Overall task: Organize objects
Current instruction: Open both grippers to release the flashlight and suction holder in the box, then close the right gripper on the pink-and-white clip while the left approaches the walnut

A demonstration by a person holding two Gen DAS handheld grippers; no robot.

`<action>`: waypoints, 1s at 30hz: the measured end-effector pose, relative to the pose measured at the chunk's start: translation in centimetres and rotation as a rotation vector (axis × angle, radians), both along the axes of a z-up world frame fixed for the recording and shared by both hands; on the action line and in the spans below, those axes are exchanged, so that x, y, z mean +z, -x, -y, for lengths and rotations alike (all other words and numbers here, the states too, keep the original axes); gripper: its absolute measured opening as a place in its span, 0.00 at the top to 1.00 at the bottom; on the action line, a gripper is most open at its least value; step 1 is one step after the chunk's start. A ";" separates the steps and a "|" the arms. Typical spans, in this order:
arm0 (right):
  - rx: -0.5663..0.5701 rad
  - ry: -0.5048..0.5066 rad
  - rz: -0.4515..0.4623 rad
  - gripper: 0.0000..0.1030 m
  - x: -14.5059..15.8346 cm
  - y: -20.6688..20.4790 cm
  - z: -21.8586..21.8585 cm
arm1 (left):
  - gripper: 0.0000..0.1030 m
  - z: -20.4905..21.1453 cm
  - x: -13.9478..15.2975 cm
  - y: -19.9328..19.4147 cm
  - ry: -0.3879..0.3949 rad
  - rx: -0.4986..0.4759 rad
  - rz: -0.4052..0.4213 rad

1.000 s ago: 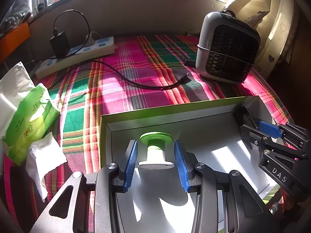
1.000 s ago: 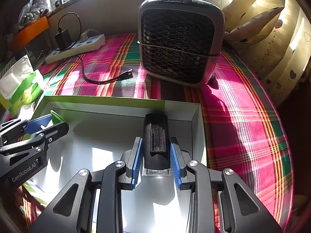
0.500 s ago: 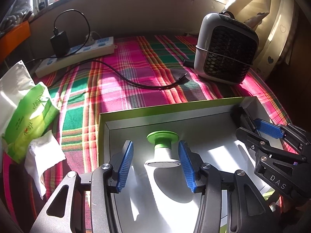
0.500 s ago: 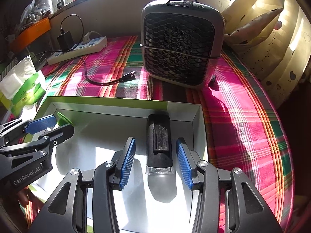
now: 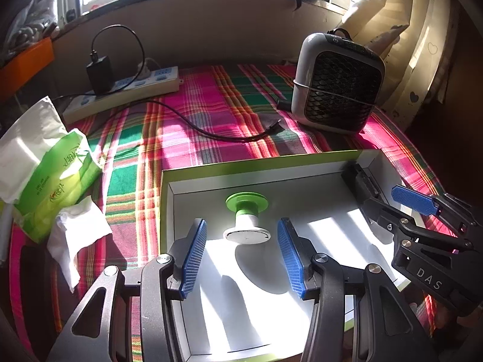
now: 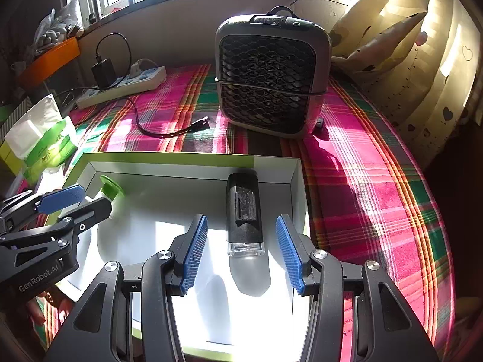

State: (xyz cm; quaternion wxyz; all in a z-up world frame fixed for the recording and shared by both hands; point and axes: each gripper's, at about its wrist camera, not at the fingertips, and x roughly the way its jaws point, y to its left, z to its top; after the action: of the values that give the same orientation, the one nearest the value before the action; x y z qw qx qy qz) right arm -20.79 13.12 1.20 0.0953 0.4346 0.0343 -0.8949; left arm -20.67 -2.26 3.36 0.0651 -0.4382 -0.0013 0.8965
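A shallow white box with green rim (image 5: 259, 164) (image 6: 169, 158) lies on the plaid cloth. A green-and-white spool-shaped piece (image 5: 246, 218) (image 6: 110, 188) lies inside at its left. A black stick-shaped device with a clear end (image 6: 244, 215) (image 5: 360, 181) lies inside at its right. My left gripper (image 5: 241, 247) is open and empty, its pads (image 5: 194, 252) just short of the spool on both sides. My right gripper (image 6: 241, 247) is open and empty, its pads (image 6: 288, 252) either side of the black device's clear end.
A grey mesh-fronted fan (image 5: 338, 84) (image 6: 271, 75) stands behind the box. A power strip with charger (image 5: 126, 90) and a loose black cable (image 5: 229, 134) lie at the back left. A green tissue pack (image 5: 51, 178) and crumpled tissue (image 5: 75, 232) sit left of the box. Curtain at right.
Both grippers opened and drew back. The right let go of the black device, the left opened wider around the spool. Both objects stay in the box.
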 end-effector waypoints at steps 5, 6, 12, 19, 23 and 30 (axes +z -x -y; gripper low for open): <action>0.001 0.005 -0.017 0.52 0.6 -1.2 -0.2 | 0.54 0.2 0.6 -1.4 -0.009 0.011 -0.017; 0.001 0.005 -0.024 0.52 0.7 -1.5 -0.3 | 0.54 0.2 0.8 -1.8 -0.011 0.011 -0.022; -0.004 0.020 -0.038 0.51 1.2 -3.1 -0.6 | 0.54 0.2 1.3 -3.6 -0.003 0.009 -0.044; -0.001 0.033 -0.061 0.51 1.6 -5.1 -0.9 | 0.54 0.4 1.7 -5.7 -0.013 0.016 -0.071; -0.003 0.039 -0.076 0.51 1.7 -6.7 -1.4 | 0.54 1.2 1.7 -7.2 -0.027 0.032 -0.079; -0.011 0.046 -0.093 0.50 1.9 -8.8 -2.2 | 0.54 2.2 1.7 -9.5 -0.057 0.057 -0.092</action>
State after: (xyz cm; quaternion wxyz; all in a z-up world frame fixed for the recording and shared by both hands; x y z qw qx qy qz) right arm -12.01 15.27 3.13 0.0987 0.3902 0.0158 -0.9153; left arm -11.15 -4.50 5.06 0.0521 -0.3944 -0.0364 0.9167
